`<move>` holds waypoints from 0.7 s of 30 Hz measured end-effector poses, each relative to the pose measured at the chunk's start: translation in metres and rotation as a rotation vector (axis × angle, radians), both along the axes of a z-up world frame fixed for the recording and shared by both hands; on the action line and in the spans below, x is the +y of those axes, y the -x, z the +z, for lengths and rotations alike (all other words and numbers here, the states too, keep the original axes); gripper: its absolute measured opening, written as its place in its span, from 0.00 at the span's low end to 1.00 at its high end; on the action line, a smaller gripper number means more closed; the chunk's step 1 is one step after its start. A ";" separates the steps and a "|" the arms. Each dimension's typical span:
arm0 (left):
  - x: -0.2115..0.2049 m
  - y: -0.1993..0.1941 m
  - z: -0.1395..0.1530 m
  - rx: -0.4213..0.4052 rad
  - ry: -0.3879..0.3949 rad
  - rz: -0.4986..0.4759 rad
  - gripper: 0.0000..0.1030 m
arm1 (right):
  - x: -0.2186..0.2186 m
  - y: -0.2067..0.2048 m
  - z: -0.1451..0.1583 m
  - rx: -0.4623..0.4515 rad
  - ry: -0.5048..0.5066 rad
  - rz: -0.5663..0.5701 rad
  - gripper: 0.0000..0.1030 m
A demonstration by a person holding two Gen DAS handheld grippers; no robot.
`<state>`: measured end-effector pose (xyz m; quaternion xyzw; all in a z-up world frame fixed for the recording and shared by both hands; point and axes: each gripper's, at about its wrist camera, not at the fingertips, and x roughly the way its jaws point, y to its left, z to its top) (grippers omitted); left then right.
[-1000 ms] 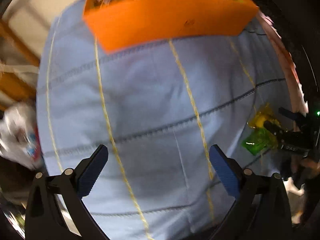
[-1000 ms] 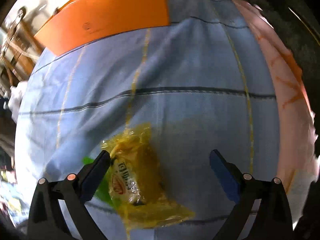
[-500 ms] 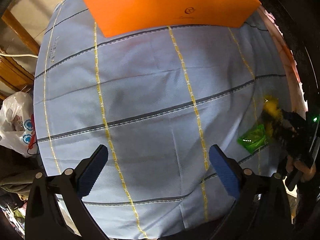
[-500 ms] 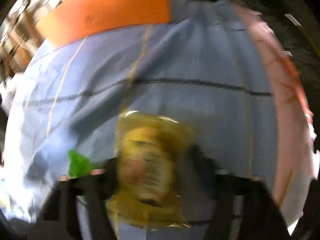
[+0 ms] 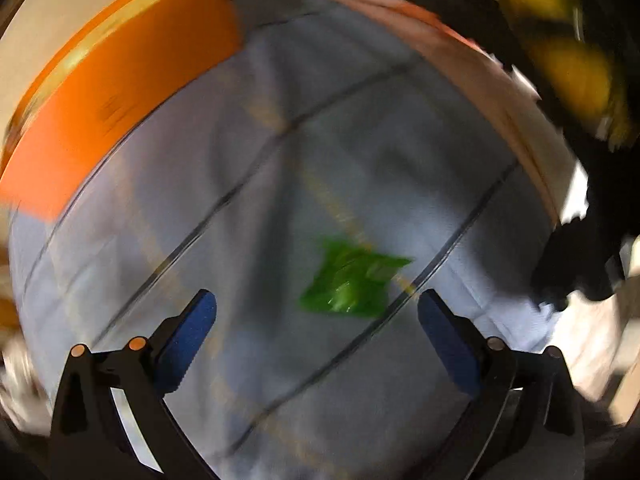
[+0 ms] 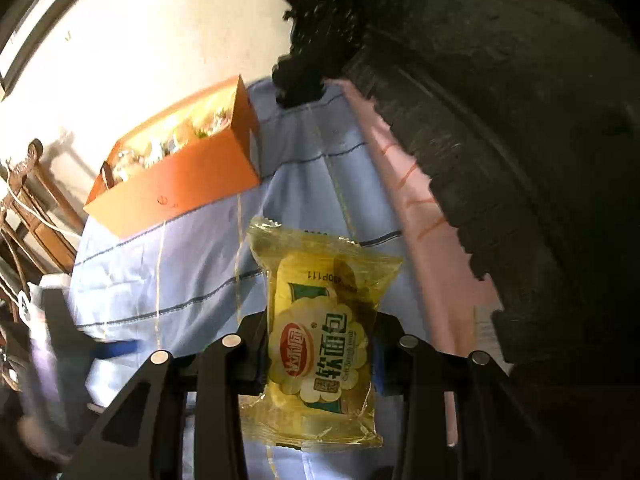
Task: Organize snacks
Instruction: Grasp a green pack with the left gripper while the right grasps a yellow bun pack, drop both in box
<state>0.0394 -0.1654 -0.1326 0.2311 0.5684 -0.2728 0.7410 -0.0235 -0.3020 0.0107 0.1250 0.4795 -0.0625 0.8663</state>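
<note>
Yellow snack pack [image 6: 320, 344] clamped in right gripper [image 6: 320, 356], lifted above blue checked cloth [image 6: 192, 280]; orange box [image 6: 180, 184] of snacks at far edge; green packet [image 5: 352, 284] lying on cloth between spread, empty left gripper [image 5: 316, 320] fingers

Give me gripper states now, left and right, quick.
Left gripper: open, holding nothing; a green packet lies on the cloth ahead of it.
Right gripper: closed on the yellow bread packet, lifted off the table.

Yellow translucent snack packet [image 6: 320, 344] between right gripper's [image 6: 320, 354] jaws. Orange box [image 6: 180, 176] ahead-left. Pale blue cloth [image 5: 224, 208], dark and yellow stripes. Green packet [image 5: 352, 286] ahead of left gripper [image 5: 316, 320].
</note>
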 end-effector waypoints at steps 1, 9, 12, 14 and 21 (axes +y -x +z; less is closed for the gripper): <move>-0.007 0.003 -0.011 -0.016 -0.037 -0.019 0.96 | -0.005 0.002 0.000 -0.004 -0.008 -0.002 0.36; -0.011 0.011 -0.030 -0.044 0.081 -0.028 0.31 | -0.021 0.010 -0.041 0.032 -0.163 -0.037 0.36; 0.003 -0.005 -0.017 0.007 0.051 0.071 0.31 | -0.017 0.009 -0.040 0.028 -0.157 -0.023 0.36; 0.015 -0.014 -0.007 0.023 0.087 0.131 0.31 | -0.014 0.006 -0.036 0.022 -0.172 -0.018 0.36; 0.083 -0.048 0.088 0.032 0.163 0.268 0.31 | 0.020 -0.048 0.003 -0.074 -0.279 0.065 0.36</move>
